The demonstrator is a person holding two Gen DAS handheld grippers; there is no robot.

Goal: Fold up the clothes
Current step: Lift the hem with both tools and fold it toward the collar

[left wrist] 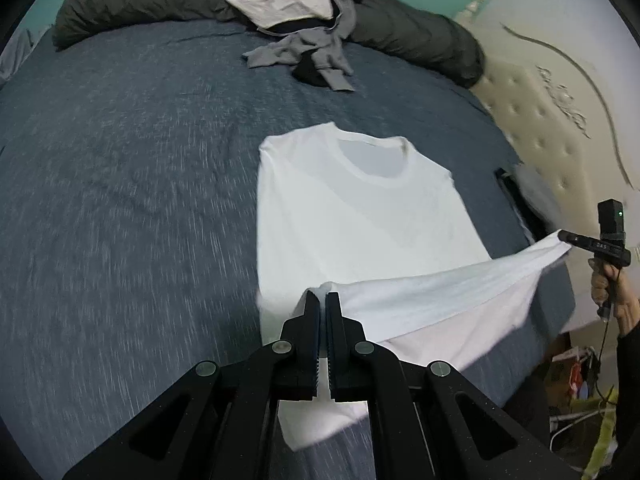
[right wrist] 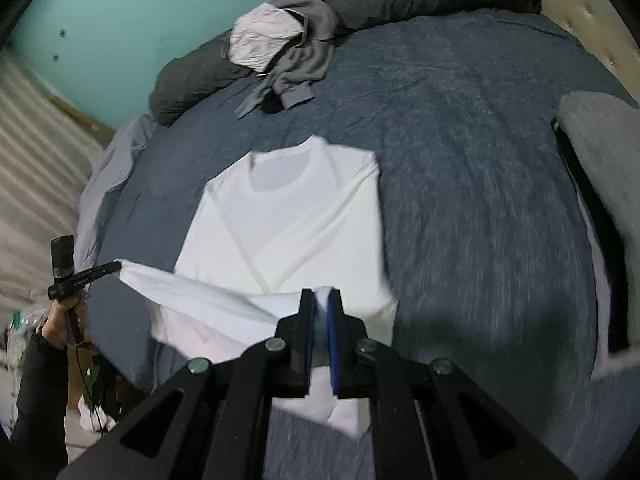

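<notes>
A white T-shirt (left wrist: 360,216) lies face up on the blue-grey bed (left wrist: 120,200), its collar toward the far side and both sleeves already folded in across the chest. Its near hem is lifted off the cover and stretched in a taut band between the two tongs. The left tongs (left wrist: 323,300) are pinched shut on one bottom corner of the shirt, cloth showing in the narrow slit between the black fingers. The right tongs (right wrist: 321,296) are likewise clamped on the other bottom corner, a fold of white fabric squeezed between their blue pads. In the left wrist view a hand (left wrist: 612,292) holds the right tool at the bed's right edge. A heap of grey clothes (left wrist: 296,40) sits far off against a dark rolled duvet (left wrist: 120,4).
</notes>
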